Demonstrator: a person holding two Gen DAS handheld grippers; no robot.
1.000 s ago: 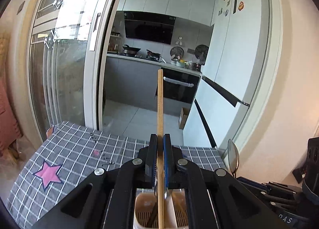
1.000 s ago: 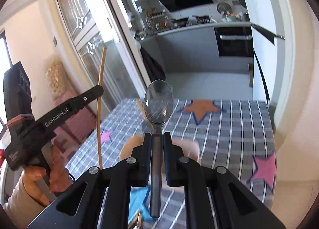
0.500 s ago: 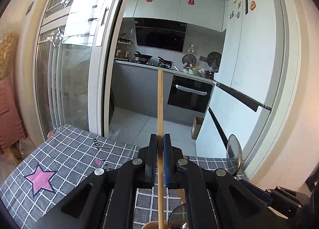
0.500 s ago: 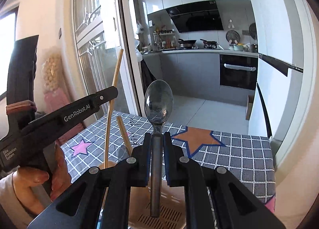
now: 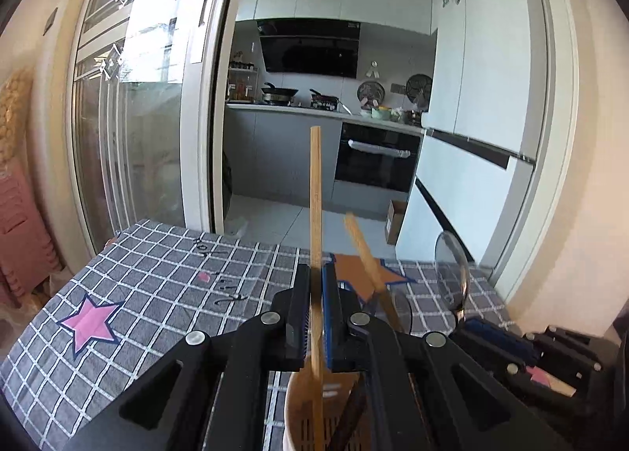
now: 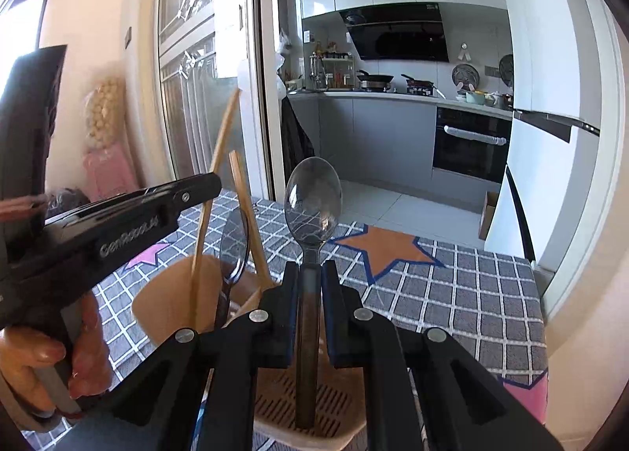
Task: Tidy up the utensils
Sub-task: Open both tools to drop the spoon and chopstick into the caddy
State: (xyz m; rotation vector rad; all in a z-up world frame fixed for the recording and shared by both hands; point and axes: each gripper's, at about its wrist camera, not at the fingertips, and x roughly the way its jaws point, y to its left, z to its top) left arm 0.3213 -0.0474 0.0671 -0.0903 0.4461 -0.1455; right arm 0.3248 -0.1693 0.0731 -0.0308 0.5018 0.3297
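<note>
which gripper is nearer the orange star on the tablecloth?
Right. The right gripper sits just short of the orange star; the left gripper, holding a chopstick, is off to its side.

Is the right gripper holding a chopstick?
No, the right gripper has its fingers shut on a metal spoon, bowl up.

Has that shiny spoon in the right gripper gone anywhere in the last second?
Yes. The spoon, clamped in the right gripper, has come down: its handle tip now reaches the slotted floor of the beige utensil holder, which earlier lay farther below it.

Grey checked tablecloth (image 5: 157, 293), pink and orange stars
</note>
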